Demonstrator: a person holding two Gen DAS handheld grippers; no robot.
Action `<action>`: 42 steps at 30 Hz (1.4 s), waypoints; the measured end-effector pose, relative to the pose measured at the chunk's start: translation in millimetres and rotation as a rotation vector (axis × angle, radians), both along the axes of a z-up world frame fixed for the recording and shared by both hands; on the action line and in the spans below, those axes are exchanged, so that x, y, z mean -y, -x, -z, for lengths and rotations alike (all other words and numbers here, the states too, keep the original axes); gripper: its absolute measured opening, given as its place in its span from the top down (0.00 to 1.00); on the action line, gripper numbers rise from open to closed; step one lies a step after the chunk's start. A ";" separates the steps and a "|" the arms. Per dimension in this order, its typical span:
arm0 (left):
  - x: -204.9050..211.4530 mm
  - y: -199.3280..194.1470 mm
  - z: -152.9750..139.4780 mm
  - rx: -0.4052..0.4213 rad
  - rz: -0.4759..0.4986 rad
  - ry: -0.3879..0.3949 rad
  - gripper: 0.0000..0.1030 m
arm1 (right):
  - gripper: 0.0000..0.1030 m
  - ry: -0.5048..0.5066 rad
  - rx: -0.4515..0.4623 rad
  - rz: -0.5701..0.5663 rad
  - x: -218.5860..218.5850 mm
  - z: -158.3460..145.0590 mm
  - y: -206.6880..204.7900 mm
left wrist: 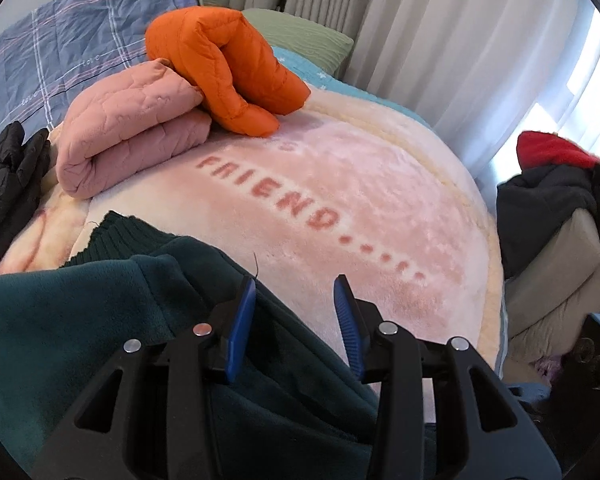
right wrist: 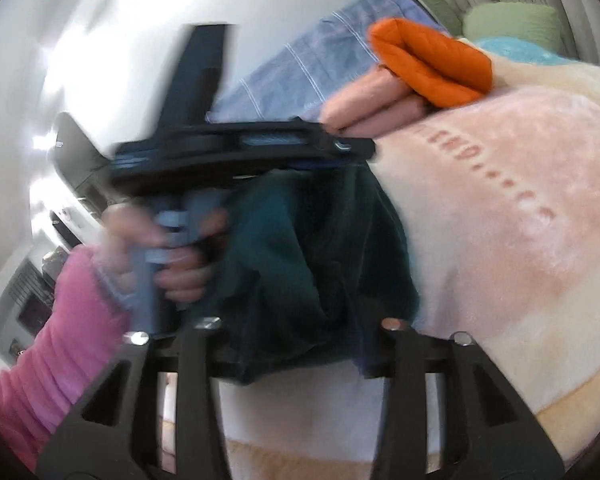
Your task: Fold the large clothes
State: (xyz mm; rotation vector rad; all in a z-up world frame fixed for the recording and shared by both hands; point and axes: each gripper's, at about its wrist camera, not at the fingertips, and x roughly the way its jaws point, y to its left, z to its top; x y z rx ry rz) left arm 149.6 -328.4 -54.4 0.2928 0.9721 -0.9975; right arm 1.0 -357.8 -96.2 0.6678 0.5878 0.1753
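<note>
On the bed, a black jacket (left wrist: 8, 176) lies at the left edge; right of it sit a folded pink quilted garment (left wrist: 136, 128) and a folded orange puffer (left wrist: 224, 68) — touching each other — toward the far side of the pink blanket (left wrist: 340, 184). The dark green garment (left wrist: 112, 320) bunches at the near left edge. The left gripper (left wrist: 296, 296) stands released over the green cloth's border, pads apart, clamping nothing. In the right wrist view the green cloth drapes over the right gripper (right wrist: 300, 332) — fingertips hidden, grip unreadable. A heap of clothes (left wrist: 548, 184) sits off the right edge.
</note>
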 end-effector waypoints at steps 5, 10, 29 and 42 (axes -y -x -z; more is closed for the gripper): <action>-41.6 -2.9 -63.0 0.033 -0.054 0.190 0.60 | 0.69 0.118 0.036 0.071 0.6 -17.6 3.5; -105.0 9.5 -95.4 0.229 -0.088 0.168 0.59 | 0.67 0.123 -0.032 0.098 17.2 1.9 -4.0; -85.3 -30.5 5.5 0.256 -0.082 -0.125 0.60 | 0.54 0.231 0.169 0.060 -0.3 -65.6 -5.6; -78.0 -54.8 24.2 0.218 -0.117 -0.121 0.57 | 0.56 0.155 -0.012 0.019 -2.7 26.3 -76.1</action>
